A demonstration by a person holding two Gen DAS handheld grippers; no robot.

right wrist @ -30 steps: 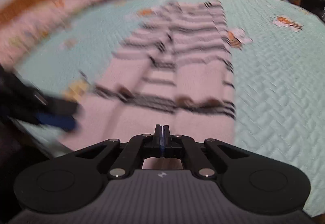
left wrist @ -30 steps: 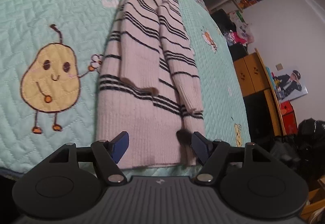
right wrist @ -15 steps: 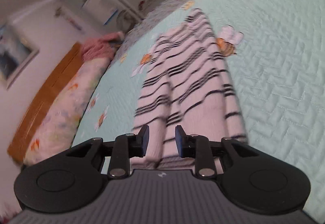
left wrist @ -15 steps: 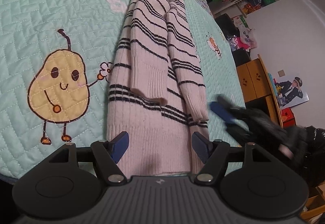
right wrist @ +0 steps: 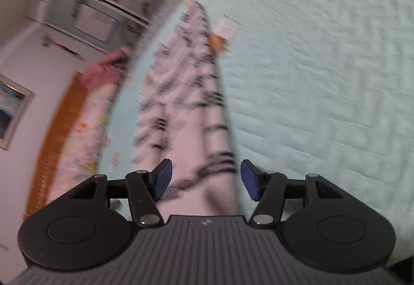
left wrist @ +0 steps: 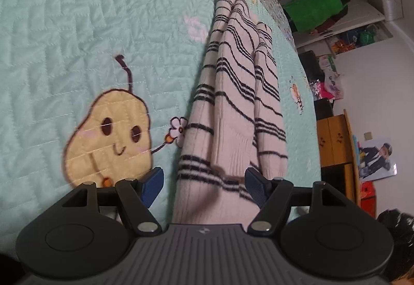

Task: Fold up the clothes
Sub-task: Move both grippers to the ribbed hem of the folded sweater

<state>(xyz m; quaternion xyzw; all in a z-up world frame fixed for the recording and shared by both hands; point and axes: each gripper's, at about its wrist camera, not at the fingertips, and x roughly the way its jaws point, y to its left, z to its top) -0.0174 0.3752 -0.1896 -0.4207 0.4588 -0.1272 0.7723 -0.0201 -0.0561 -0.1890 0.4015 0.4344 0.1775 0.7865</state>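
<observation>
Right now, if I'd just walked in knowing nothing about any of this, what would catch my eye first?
Probably the long pink sweater with dark stripes, stretched lengthwise along the mint quilted bedspread. Beside it, to its left in the left wrist view, a smiling cartoon pear is stitched into the quilt. Near the sweater's close end, the left gripper and right gripper both gape open, blue pads apart.

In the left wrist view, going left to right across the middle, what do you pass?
Yellow pear figure stitched on the quilt → pink black-striped knit sweater → small embroidered bee → orange wooden cabinet → police-figure poster.
</observation>
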